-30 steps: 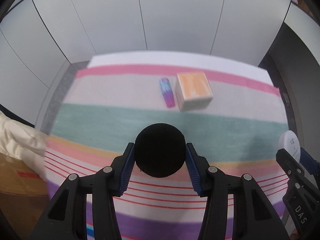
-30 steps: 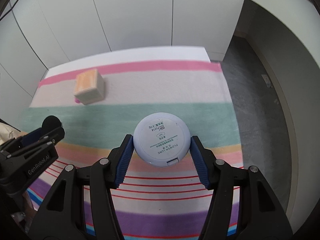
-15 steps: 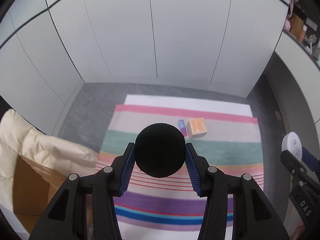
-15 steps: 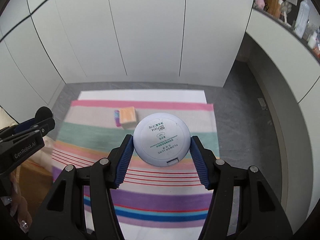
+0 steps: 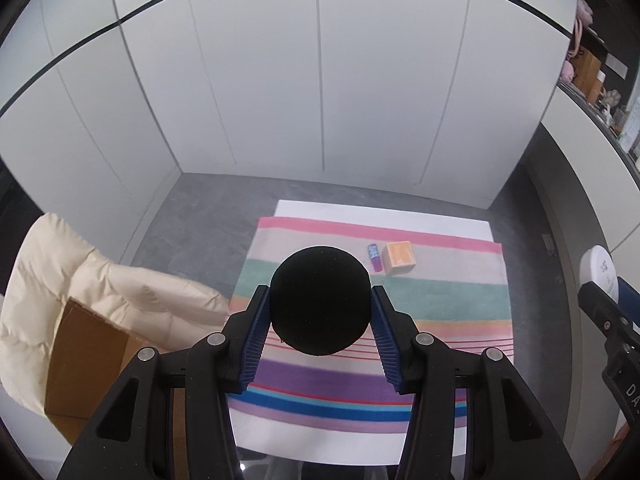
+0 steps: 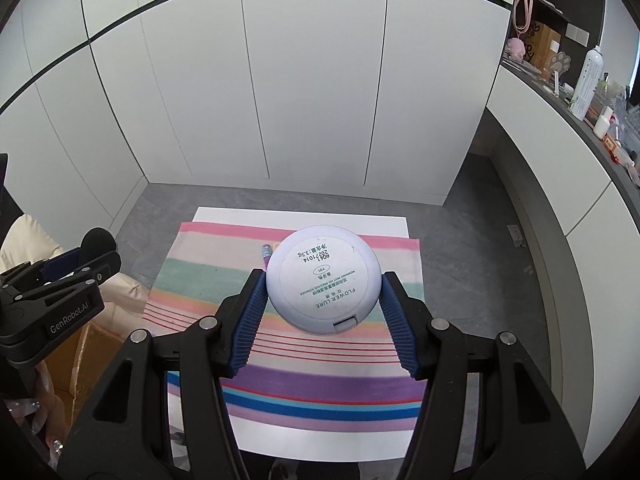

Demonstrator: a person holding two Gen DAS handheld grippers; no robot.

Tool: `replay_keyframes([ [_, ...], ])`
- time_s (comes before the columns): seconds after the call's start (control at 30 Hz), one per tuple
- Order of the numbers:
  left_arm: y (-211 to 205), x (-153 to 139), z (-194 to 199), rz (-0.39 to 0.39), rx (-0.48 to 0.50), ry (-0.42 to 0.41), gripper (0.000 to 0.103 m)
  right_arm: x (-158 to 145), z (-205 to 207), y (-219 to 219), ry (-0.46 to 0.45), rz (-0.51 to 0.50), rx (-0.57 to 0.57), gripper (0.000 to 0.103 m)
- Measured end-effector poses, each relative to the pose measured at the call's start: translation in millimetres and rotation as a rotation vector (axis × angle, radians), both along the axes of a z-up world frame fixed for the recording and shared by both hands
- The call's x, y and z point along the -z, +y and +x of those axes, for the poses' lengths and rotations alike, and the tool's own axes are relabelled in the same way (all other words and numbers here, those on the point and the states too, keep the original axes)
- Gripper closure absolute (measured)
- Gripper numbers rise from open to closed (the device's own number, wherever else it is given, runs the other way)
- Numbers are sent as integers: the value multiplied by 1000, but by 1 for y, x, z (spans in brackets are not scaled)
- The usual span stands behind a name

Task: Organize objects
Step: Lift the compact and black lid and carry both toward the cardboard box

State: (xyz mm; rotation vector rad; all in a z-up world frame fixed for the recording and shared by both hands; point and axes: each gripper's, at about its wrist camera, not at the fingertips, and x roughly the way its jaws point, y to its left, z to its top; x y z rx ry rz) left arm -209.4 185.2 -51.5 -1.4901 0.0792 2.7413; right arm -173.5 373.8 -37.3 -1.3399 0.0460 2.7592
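My left gripper (image 5: 319, 300) is shut on a round black ball-like object (image 5: 319, 300) and holds it high above the striped cloth (image 5: 440, 300). My right gripper (image 6: 323, 285) is shut on a round white compact case (image 6: 323, 285) with printed text, also high above the cloth (image 6: 208, 280). On the far part of the cloth lie an orange-topped box (image 5: 398, 258) and a small purple tube (image 5: 374, 257) beside it. The tube's tip (image 6: 265, 250) shows in the right wrist view; the box is hidden behind the compact.
The cloth covers a white table (image 5: 380, 212) standing on a grey floor. A cream padded jacket (image 5: 80, 280) and a cardboard box (image 5: 88, 360) lie to the left. White cabinet doors stand behind. A counter with bottles (image 6: 584, 84) runs along the right.
Both grippers have risen well above the table with their objects still held; the cloth, box and tube now look much smaller and farther away.
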Motion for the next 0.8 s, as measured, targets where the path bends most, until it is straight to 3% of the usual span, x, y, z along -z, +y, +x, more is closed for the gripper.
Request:
replay_keyframes([
  [0.43, -3, -28, 47, 11, 63, 36, 53, -10, 35, -2, 3, -27, 21, 43],
  [0.8, -5, -33, 112, 12, 101, 73, 53, -3, 100, 12, -4, -5, 27, 43],
])
